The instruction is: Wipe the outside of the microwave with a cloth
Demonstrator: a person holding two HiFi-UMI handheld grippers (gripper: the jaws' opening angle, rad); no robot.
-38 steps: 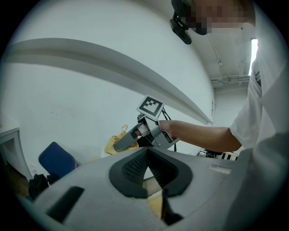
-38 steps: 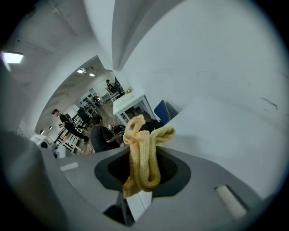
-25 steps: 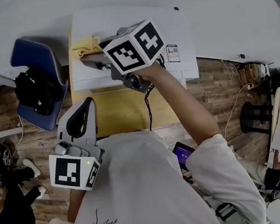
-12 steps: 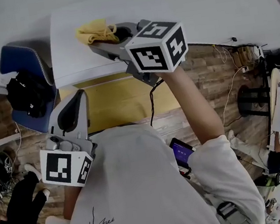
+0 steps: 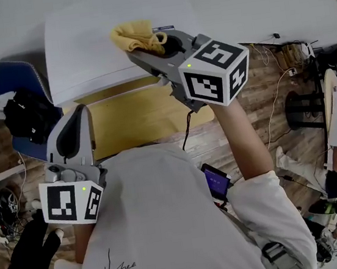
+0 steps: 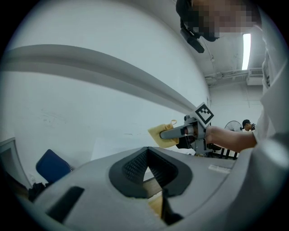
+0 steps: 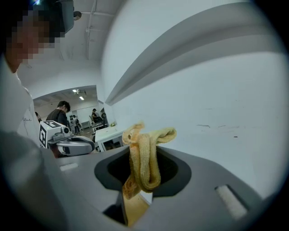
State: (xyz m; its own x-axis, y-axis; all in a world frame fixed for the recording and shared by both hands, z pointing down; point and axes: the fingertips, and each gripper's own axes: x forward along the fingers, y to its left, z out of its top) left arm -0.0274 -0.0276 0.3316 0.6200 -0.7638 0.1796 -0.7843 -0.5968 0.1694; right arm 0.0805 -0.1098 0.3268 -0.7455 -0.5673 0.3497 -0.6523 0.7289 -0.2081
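The cloth point(image 5: 137, 35) is pinched in the closed jaws of the right gripper point(image 5: 147, 52), bunched and folded, with its free end sticking out past the tips; in the right gripper view it point(image 7: 144, 158) is seen standing up between the pads. It is held over the white top of the microwave point(image 5: 81, 56), toward the back right part; the gripper's long axis is laid slantwise across that top, pointing up and left in the head view, so most of the unwiped top is judged to lie to the left of the jaws. Whether the cloth is pressed on the top or held just above it cannot be told. The left gripper point(image 5: 73, 120) is shut on nothing and is held back by the body, well apart from the microwave; the right is plainly the nearer. Only the top is shown; the front and sides are hidden, and the left edge is partly masked by a blue chair point(image 5: 10, 75).
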